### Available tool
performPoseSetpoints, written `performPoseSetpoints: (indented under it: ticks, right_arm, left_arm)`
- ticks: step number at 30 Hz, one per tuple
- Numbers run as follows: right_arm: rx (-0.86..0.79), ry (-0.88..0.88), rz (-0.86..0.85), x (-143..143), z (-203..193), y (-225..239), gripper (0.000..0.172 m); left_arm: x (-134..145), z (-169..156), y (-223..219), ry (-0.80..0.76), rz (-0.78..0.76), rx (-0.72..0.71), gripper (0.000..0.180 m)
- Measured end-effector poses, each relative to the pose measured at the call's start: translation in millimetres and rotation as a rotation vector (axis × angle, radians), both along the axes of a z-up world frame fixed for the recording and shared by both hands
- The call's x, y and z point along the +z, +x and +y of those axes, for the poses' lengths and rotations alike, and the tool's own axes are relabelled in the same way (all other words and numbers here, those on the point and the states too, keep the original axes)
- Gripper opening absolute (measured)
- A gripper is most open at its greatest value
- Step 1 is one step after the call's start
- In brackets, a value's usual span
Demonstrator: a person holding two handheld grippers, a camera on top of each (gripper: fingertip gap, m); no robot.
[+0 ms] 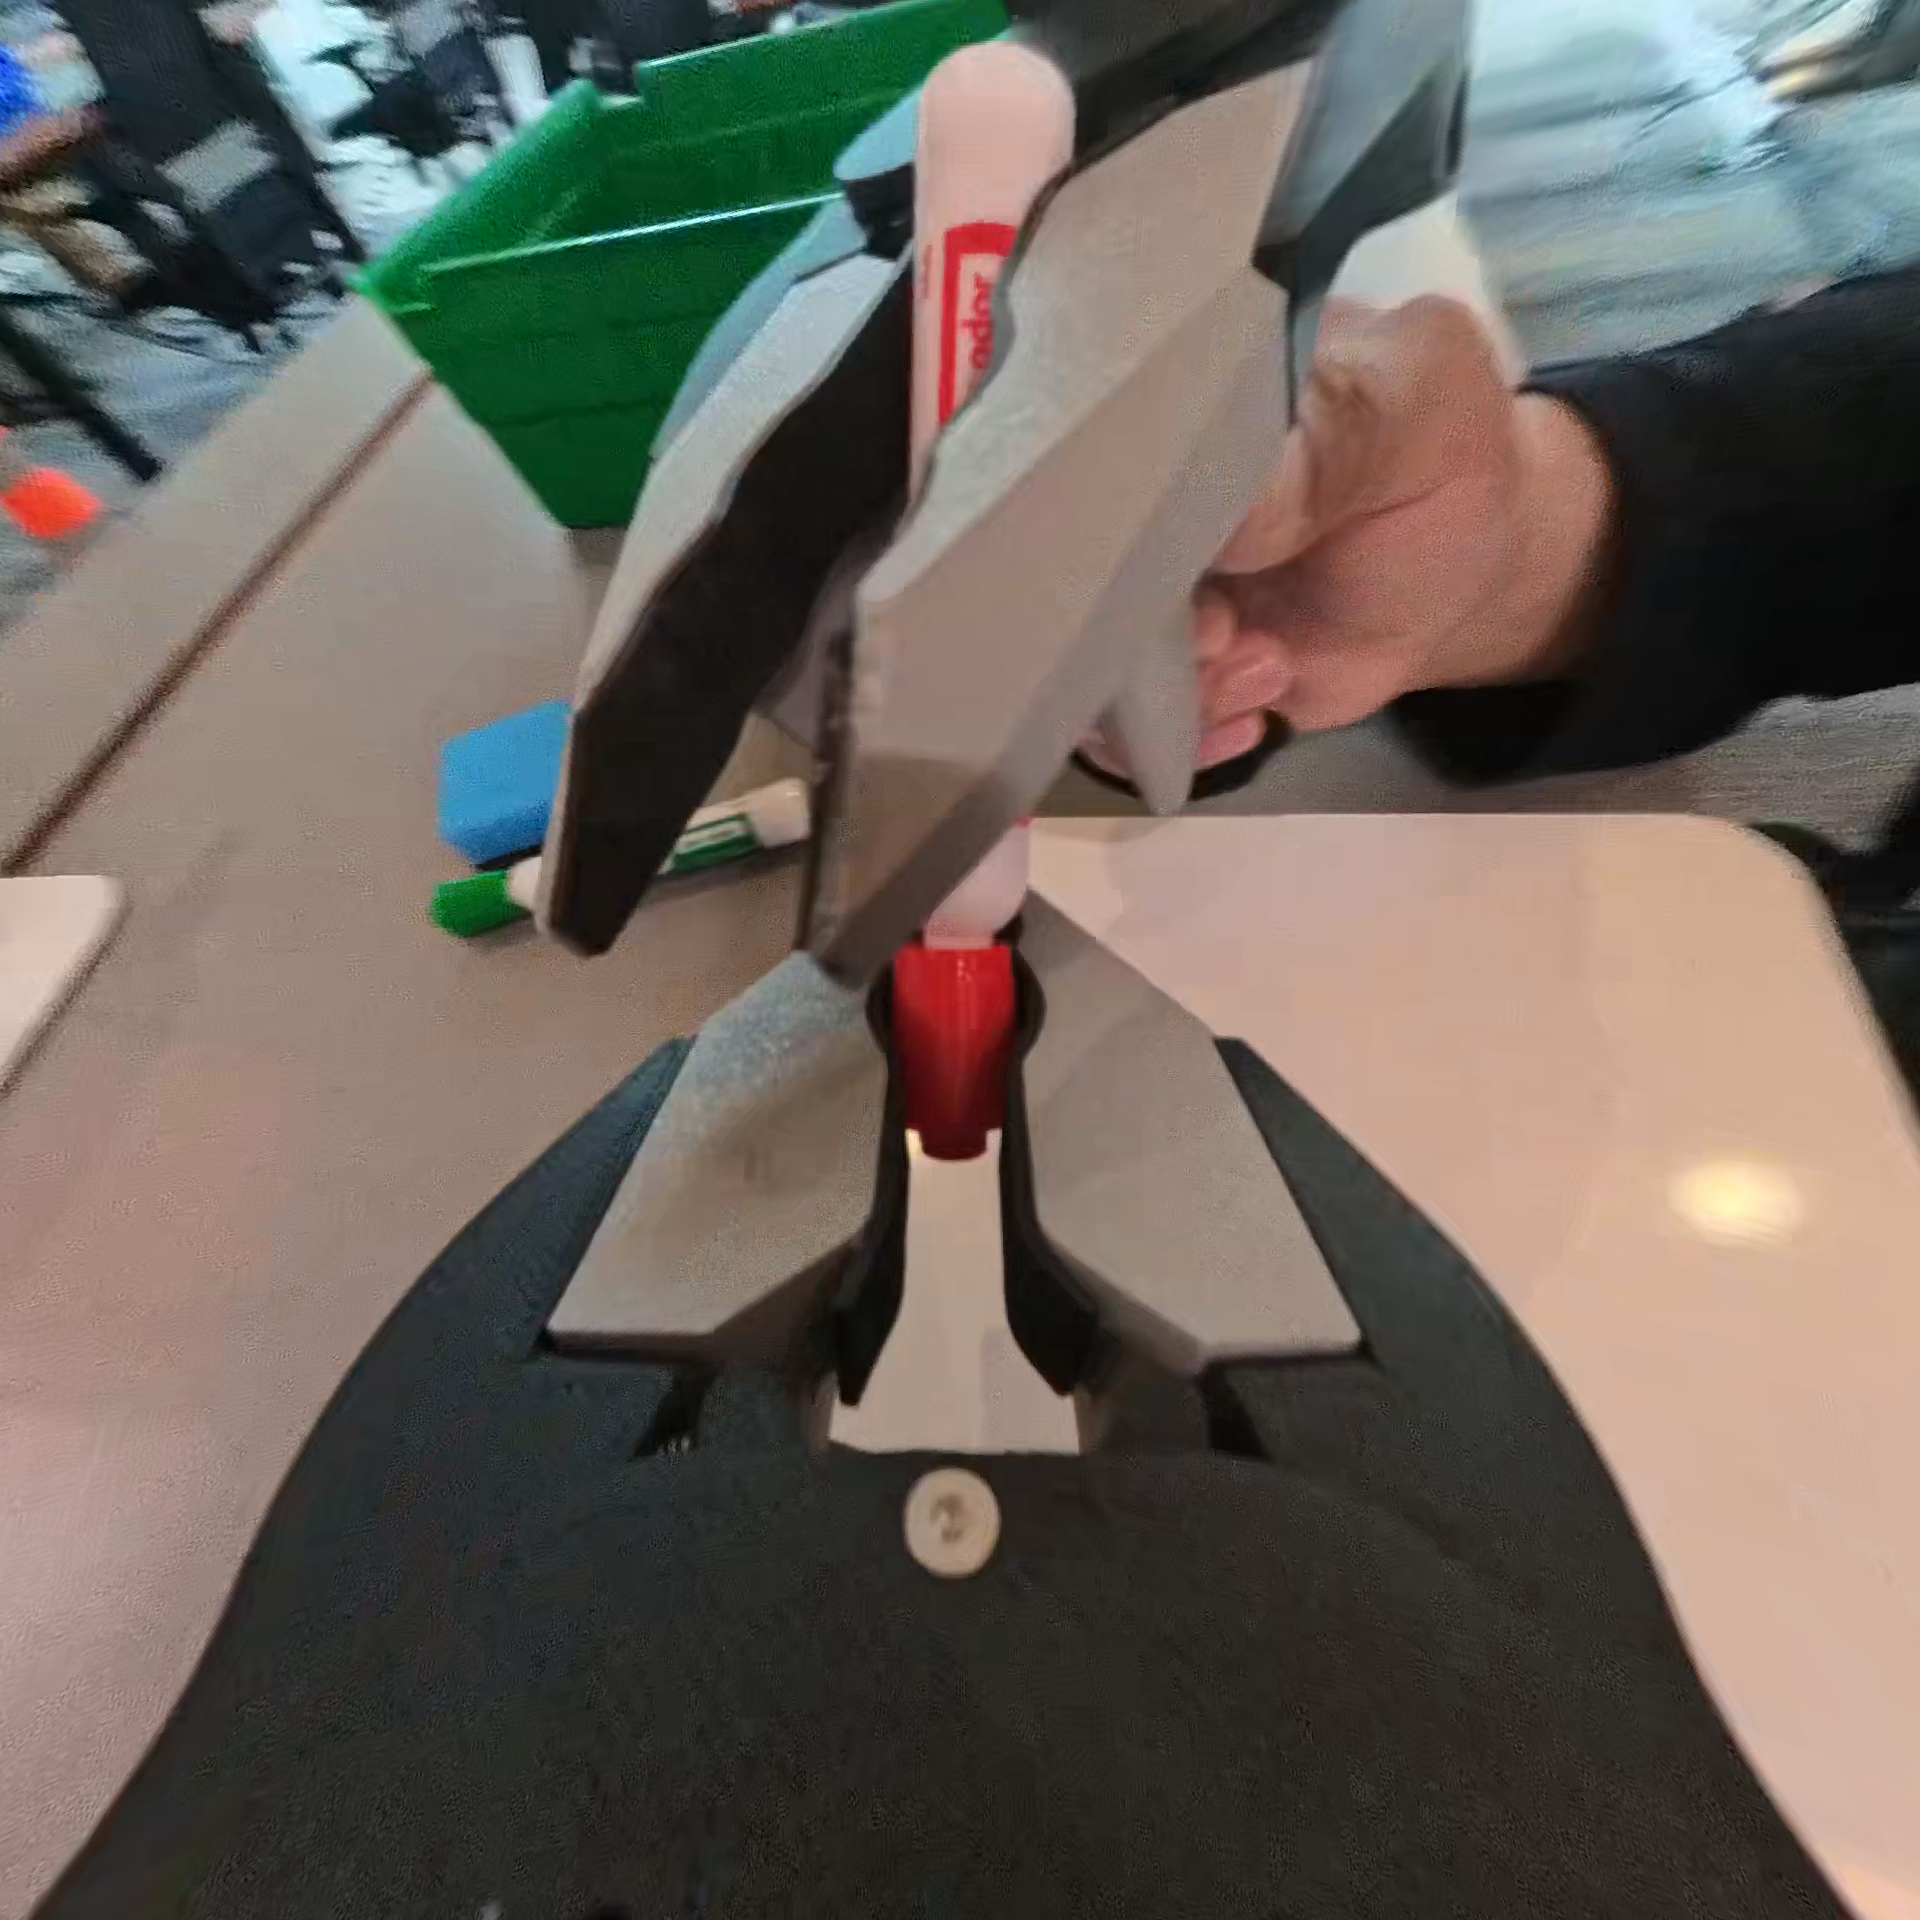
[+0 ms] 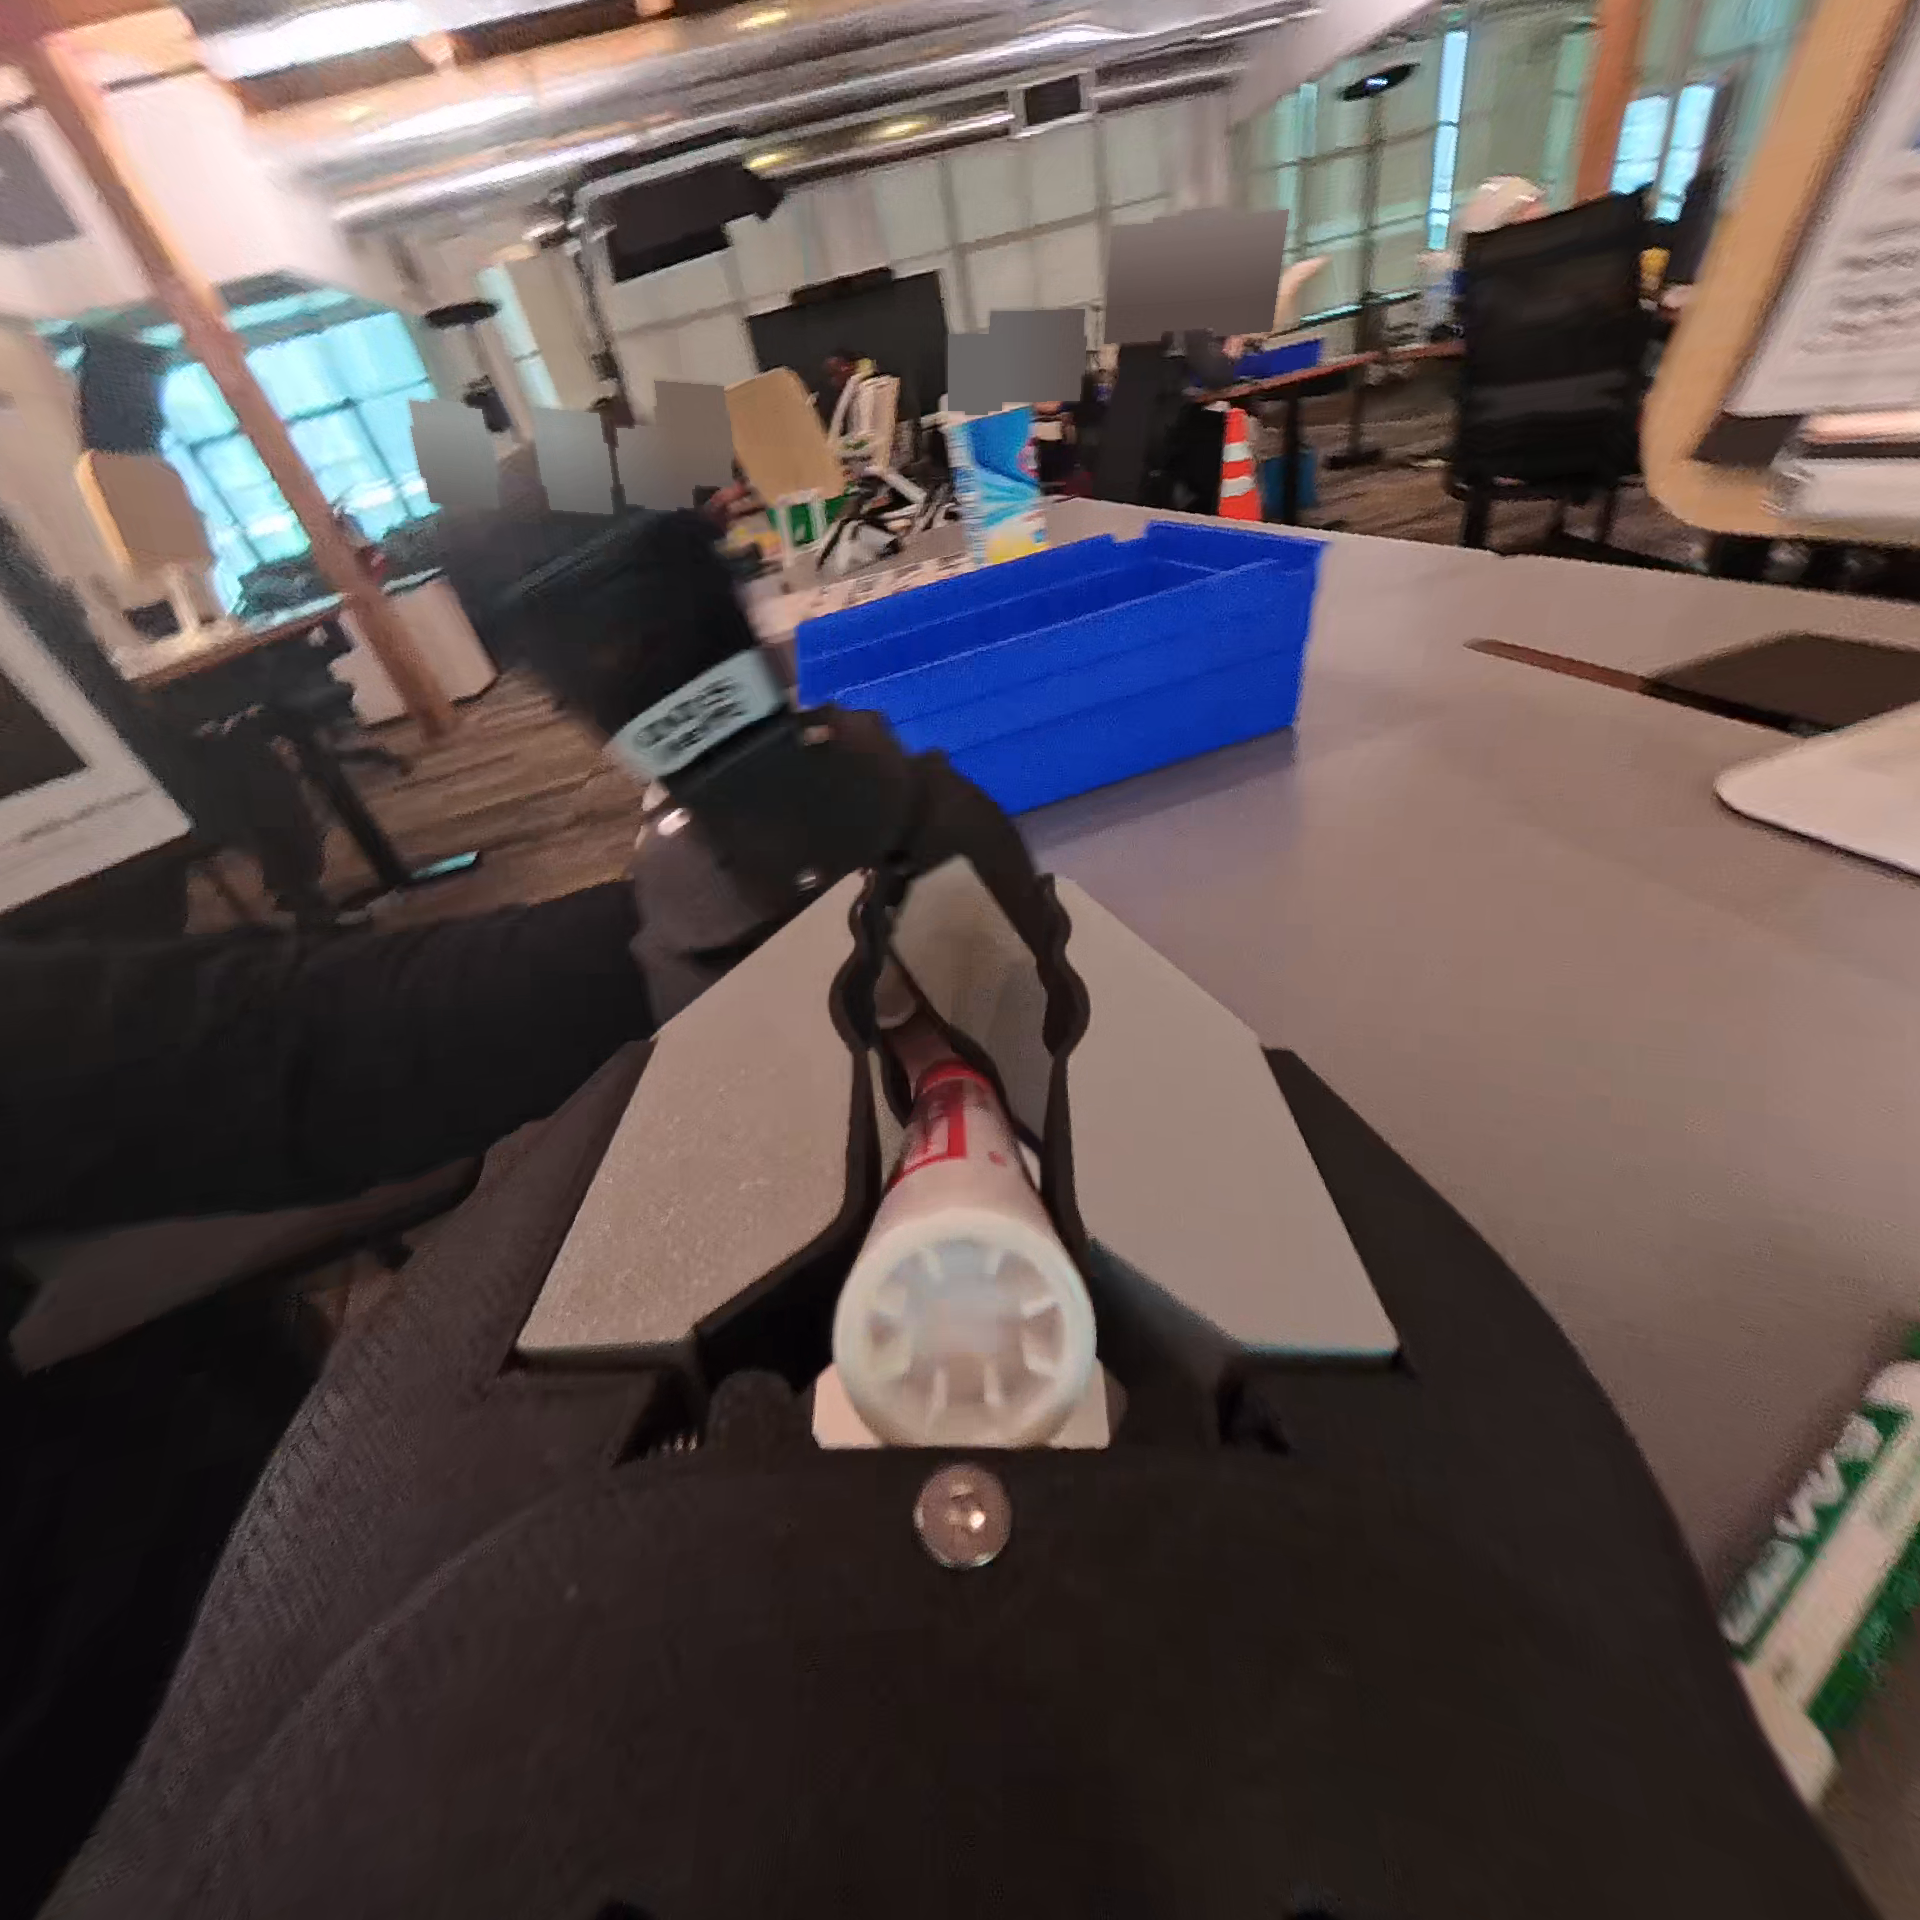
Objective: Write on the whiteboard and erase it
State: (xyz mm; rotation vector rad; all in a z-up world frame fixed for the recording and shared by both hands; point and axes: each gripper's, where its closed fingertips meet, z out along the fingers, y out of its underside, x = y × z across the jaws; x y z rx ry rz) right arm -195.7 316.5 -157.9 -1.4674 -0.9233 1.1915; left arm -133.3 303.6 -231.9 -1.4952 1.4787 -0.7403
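In the left wrist view my left gripper (image 1: 951, 997) is shut on the red cap (image 1: 951, 1049) of a marker, just above the near left edge of the white whiteboard (image 1: 1455, 1143). My right gripper (image 1: 717, 935) comes down from above, shut on the marker's white barrel (image 1: 987, 156), which has a red label. A short white neck shows between barrel and cap. In the right wrist view the barrel (image 2: 966, 1340) lies lengthwise between my right gripper's (image 2: 956, 935) fingers, butt end towards the camera. The black left gripper (image 2: 790, 790) sits just beyond the tips.
A blue eraser (image 1: 499, 769) and a green marker (image 1: 623, 862) lie on the grey table (image 1: 260, 1039) left of the board. A green bin (image 1: 623, 312) stands behind them. A blue bin (image 2: 1060, 665) stands farther off. A person's hand (image 1: 1403, 540) holds the right gripper.
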Motion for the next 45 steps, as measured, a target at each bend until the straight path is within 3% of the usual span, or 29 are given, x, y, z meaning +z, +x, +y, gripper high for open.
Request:
performPoseSetpoints:
  ticks: [4,7,9,14,18,21,24,31,37,45]
  right_arm:
    - [-0.076,-0.178,0.100,-2.7,24.1,15.7,0.028]
    - [-0.056,-0.225,0.167,2.5,24.9,22.8,0.028]
    - [-0.025,-0.230,0.194,6.2,21.0,23.6,0.028]
    - [0.058,-0.120,0.128,10.2,-1.3,7.7,0.028]
    - [0.119,-0.096,0.122,12.5,-12.5,1.0,0.028]
    - [0.140,-0.105,0.133,14.0,-14.6,0.7,0.029]
    - [0.129,-0.098,0.144,16.9,-13.4,4.7,0.029]
    - [0.092,-0.102,0.166,20.0,-7.1,12.4,0.028]
    - [0.053,-0.080,0.056,4.9,-4.4,4.6,0.029]
    - [0.011,-0.040,-0.076,-13.5,-2.4,-4.8,0.029]
  left_arm:
    - [10.0,50.8,-5.3,0.574,0.167,0.322,0.010]
    - [17.2,56.3,-1.0,0.719,0.188,0.389,0.010]
    - [14.8,47.8,5.9,0.645,0.141,0.327,0.011]
    - [6.9,1.9,12.2,0.053,-0.046,0.012,0.012]
    - [16.8,-21.0,5.9,-0.184,-0.158,-0.161,0.012]
    - [15.1,-27.5,2.7,-0.201,-0.159,-0.215,0.017]
    - [-3.9,-31.2,-1.2,-0.111,-0.057,-0.235,0.026]
    - [-10.0,-17.3,2.2,-0.063,-0.019,-0.147,0.024]
    - [-5.1,-8.1,1.4,-0.031,-0.044,-0.103,0.029]
    - [-18.1,-4.5,7.7,0.068,0.047,-0.063,0.029]
